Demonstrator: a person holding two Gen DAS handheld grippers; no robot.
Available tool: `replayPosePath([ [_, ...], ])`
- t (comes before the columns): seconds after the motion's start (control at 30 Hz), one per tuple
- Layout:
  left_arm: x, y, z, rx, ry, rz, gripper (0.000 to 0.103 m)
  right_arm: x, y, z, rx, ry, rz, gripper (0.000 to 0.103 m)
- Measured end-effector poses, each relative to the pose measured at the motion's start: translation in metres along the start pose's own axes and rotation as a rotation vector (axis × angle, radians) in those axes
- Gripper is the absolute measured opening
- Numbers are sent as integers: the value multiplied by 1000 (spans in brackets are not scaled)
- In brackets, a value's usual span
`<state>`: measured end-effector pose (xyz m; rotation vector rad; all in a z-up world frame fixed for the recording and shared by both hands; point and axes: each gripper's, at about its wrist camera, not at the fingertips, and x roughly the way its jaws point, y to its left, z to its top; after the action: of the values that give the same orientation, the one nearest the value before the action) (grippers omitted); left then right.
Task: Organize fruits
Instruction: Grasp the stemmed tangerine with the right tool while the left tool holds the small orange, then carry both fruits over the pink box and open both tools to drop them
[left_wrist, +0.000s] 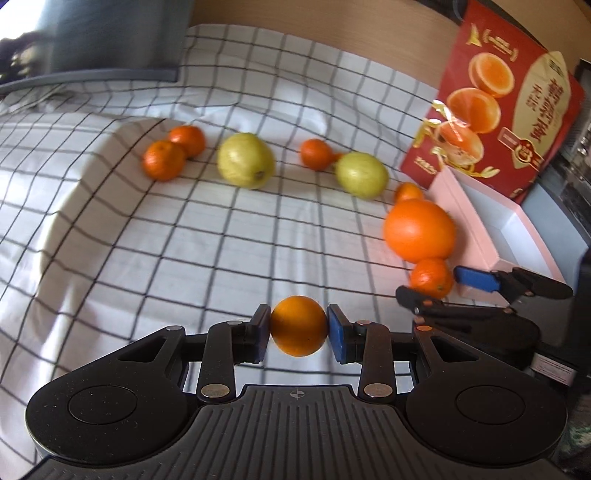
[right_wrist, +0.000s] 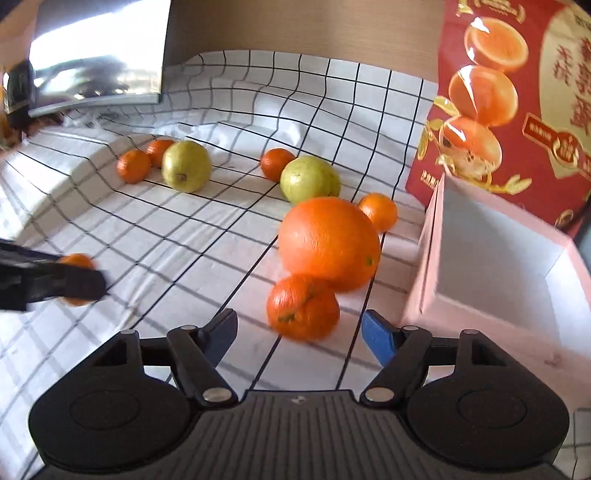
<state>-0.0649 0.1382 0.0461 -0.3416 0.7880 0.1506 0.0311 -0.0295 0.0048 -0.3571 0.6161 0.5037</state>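
- Using the big orange (right_wrist: 328, 242) as the landmark, sitting on the checked cloth (left_wrist: 147, 240).
- Far left of it: two tangerines (left_wrist: 164, 160) touching each other, the back one partly hidden in the right wrist view behind a yellow-green fruit (right_wrist: 186, 166). Pear or guava, can't really tell.
- Left and nearer the camera: the left gripper (left_wrist: 298, 326) is pinching a small tangerine (left_wrist: 299, 325) between its blue pads, lifted clear of the cloth. From the right wrist view it's just a blur behind a dark finger.
- Behind the big orange: a second yellow-green fruit (right_wrist: 308, 180) with another tangerine (right_wrist: 277, 163) tucked against its far left side.
- Touching the big orange's front: a tangerine (right_wrist: 303, 306), smeared by motion blur. The right gripper (right_wrist: 299, 334) has its fingers spread to either side of it, not pressing on it.
- Just behind-right: one more tangerine (right_wrist: 378, 211), half hidden in the left wrist view.
- Right of it: a pink box (right_wrist: 428, 258), open, cut off by the frame edge, with a red orange-printed carton (right_wrist: 517, 92) standing behind.
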Motion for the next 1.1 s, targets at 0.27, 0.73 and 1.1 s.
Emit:
replayPosePath([
  [0.27, 4, 15, -1, -33, 15, 4, 38, 11, 7, 3, -14, 15, -17, 67],
  [0.73, 15, -14, -5, 28, 57, -81, 38, -29, -9, -2, 49, 24, 104, 43],
  [1.1, 28, -87, -18, 201, 145, -246, 38, -78, -61, -49, 168, 55, -1, 43],
])
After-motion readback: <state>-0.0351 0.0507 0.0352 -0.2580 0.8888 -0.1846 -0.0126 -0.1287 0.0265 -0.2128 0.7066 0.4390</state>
